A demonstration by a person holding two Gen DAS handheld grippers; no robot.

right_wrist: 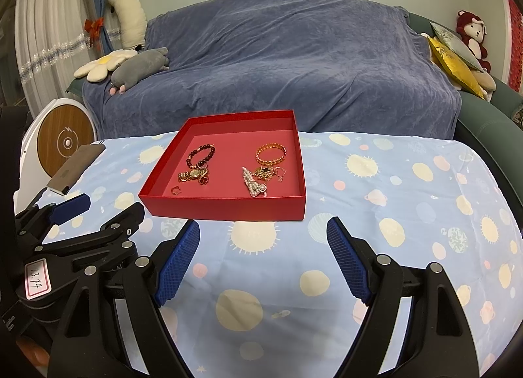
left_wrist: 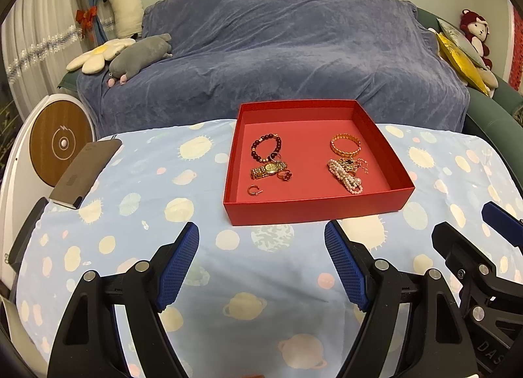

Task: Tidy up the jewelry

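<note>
All jewelry is lying inside the shallow square red cardboard tray (left_wrist: 318,205), which is sitting on the table under a pale blue planet-print cloth (left_wrist: 130,214), at 12 o'clock from both claws.

Left half of the tray floor: a dark-bead bracelet (left_wrist: 265,148) is lying at 11 o'clock, a gold link wristwatch (left_wrist: 268,169) just below it with its long axis running 8-to-2 o'clock, dial up, a red flower ring (left_wrist: 287,176) touching the watch's 4 o'clock end, and a small gold hoop (left_wrist: 253,190) at 7 o'clock, apart from the rest. Right half: a gold bangle (left_wrist: 345,146) is lying flat at 1 o'clock; below it a pearl strand (left_wrist: 345,177) is running 11-to-5 o'clock, tangled with fine gold chain pieces (left_wrist: 354,162).

Judgement: the scene is fitting two stages, either pieces gathered and awaiting sorting, or sorting finished with the tangle left as a group. The pictures are not settling which.

The left claw (left_wrist: 261,263) is standing spread wide, pinching nothing, hovering at the tray's 6 o'clock edge. The right claw (right_wrist: 263,262) is likewise spread and empty. Any pick from the tangle would be calling for a narrow, low pinch.
</note>
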